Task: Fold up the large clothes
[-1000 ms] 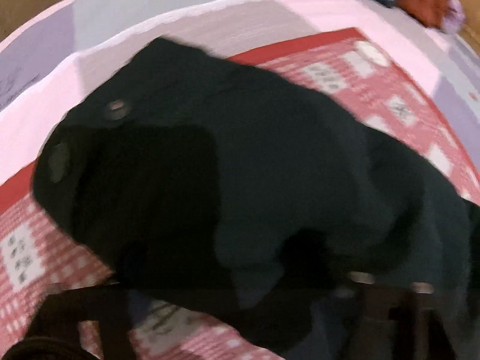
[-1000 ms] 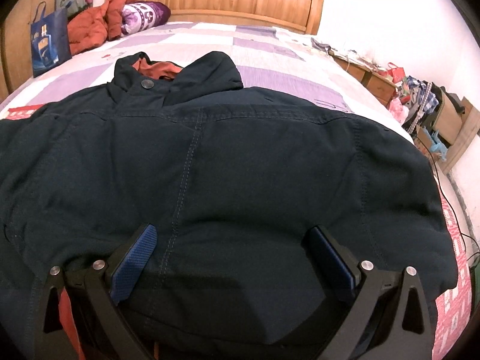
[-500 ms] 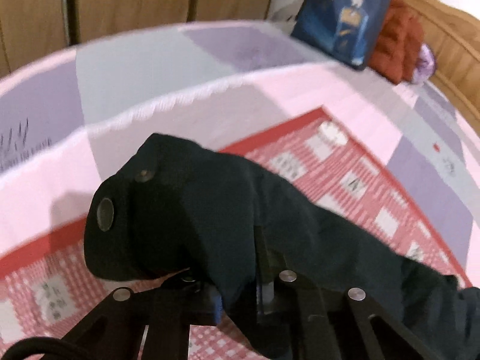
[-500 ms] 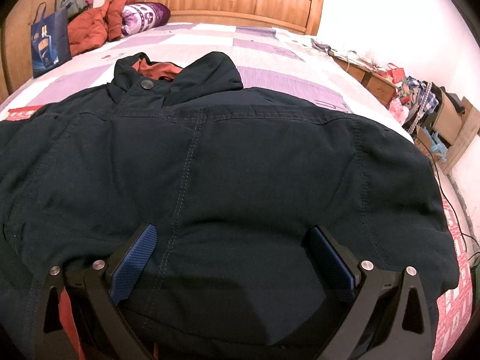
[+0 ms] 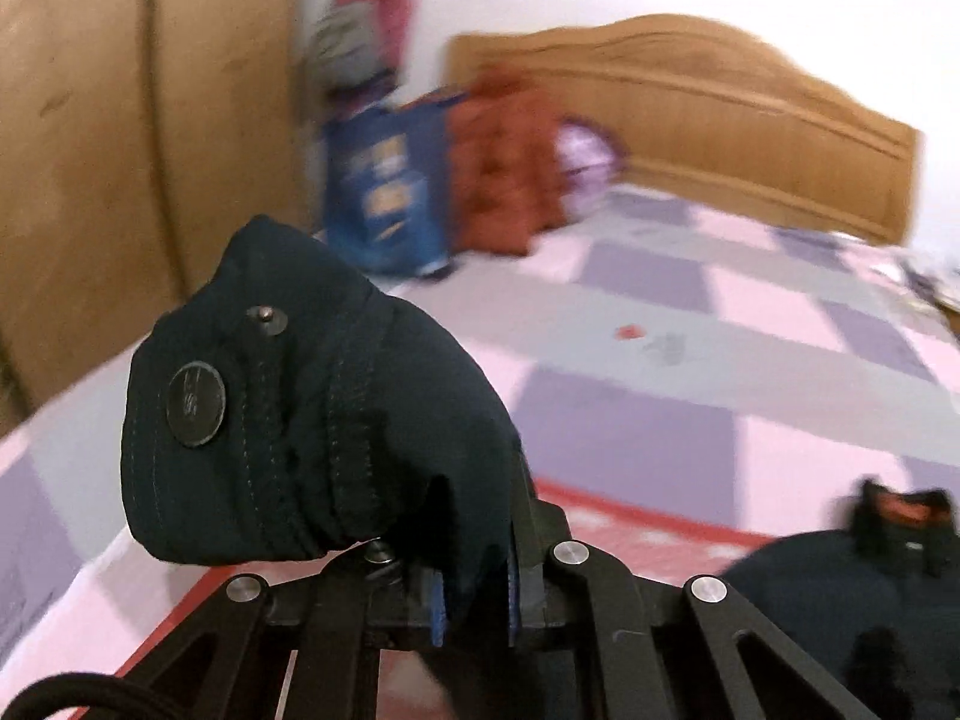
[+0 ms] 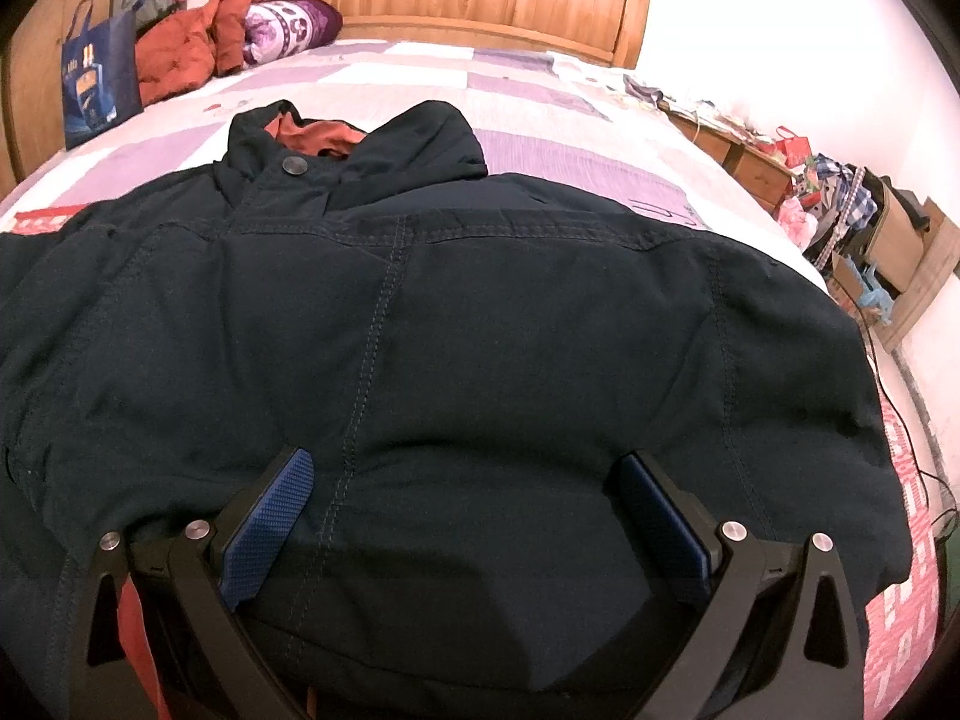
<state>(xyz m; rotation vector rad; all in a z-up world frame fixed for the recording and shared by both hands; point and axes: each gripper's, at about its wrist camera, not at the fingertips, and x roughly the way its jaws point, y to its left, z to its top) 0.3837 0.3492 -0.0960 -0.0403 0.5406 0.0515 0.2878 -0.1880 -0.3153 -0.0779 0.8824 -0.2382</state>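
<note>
L tongs (image 5: 471,591) clenched on cuff (image 5: 288,420), lifted above bed (image 5: 660,360); R tongs (image 6: 462,516) released, over jacket (image 6: 480,330). Risk: thin pinch, cuff could slip mid-fold.

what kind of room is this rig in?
A home bedroom, most likely. The dark jacket lies spread on a bed with a pink and purple patchwork cover, backed by a wooden headboard; a pillow sits beside an orange quilted garment.
</note>
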